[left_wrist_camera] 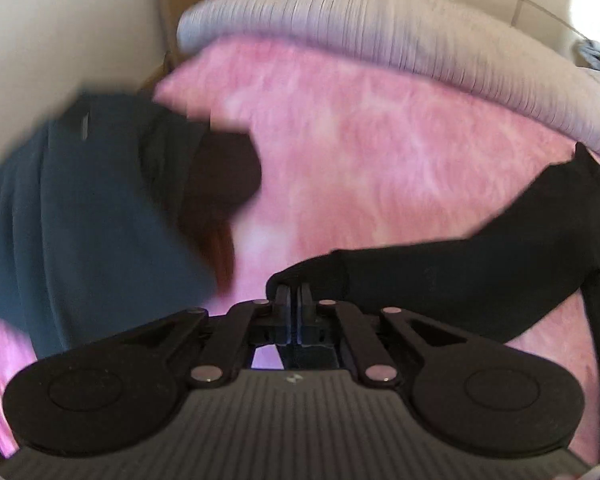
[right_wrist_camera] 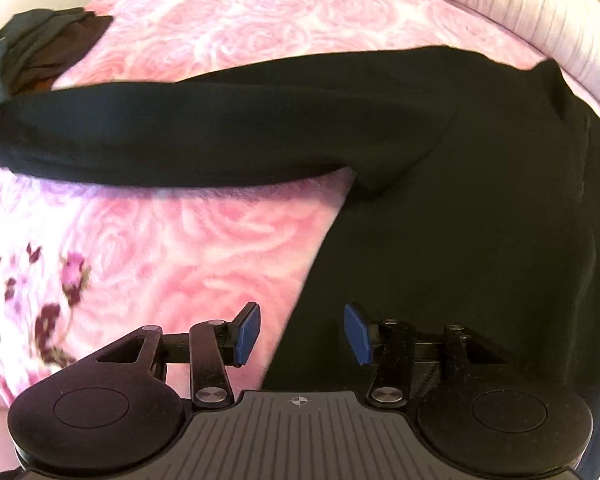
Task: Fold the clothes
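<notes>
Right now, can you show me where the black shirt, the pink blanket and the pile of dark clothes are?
black shirt [right_wrist_camera: 440,240]: right wrist view, on its body.
pink blanket [right_wrist_camera: 220,240]: right wrist view, bare patch under the sleeve.
pile of dark clothes [left_wrist_camera: 80,208]: left wrist view, on the teal top piece.

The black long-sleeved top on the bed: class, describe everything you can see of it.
The black long-sleeved top is plain, soft knit-looking fabric with a small pale mark near its right edge. It lies flat on the pink rose-patterned blanket, one sleeve stretched out sideways. The left hand-held gripper is shut on the cuff end of that sleeve. The right hand-held gripper is open at the body's edge.
</notes>
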Demonstrator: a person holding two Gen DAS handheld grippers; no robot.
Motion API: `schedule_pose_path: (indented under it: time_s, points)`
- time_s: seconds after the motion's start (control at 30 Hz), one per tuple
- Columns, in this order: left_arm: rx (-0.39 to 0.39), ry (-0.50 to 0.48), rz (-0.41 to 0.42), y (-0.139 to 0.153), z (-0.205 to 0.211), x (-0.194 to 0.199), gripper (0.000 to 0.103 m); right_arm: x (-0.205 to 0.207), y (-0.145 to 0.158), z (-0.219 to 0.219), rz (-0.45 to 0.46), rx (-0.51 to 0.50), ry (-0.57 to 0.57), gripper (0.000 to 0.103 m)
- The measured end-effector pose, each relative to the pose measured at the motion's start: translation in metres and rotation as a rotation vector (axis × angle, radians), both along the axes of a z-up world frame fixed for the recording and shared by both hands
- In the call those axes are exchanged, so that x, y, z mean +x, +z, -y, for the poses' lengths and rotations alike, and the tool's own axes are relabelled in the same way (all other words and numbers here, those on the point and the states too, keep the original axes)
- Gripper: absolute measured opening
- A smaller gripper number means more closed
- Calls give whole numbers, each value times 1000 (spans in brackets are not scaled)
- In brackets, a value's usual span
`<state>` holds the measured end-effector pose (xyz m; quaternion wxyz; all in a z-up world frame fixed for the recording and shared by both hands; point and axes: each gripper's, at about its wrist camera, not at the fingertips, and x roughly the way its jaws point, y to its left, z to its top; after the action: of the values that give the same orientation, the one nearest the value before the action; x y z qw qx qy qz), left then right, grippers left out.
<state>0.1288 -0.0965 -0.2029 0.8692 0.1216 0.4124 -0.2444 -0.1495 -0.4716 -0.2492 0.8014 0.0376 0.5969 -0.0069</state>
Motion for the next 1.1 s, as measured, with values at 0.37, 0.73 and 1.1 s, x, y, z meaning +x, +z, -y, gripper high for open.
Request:
schedule_pose_path:
  time_s: [0.37, 0.73, 1.1]
  points:
    - [125, -65, -218, -39, -22, 34, 5, 2, -6, -24, -46, 41, -188, 51]
    - [285, -546, 14, -39, 58, 53, 35, 39, -7, -63, 49, 31, -91, 51]
    - [180, -498, -380, -82, 118, 151, 32, 48, -8, -17, 107, 11, -216, 51]
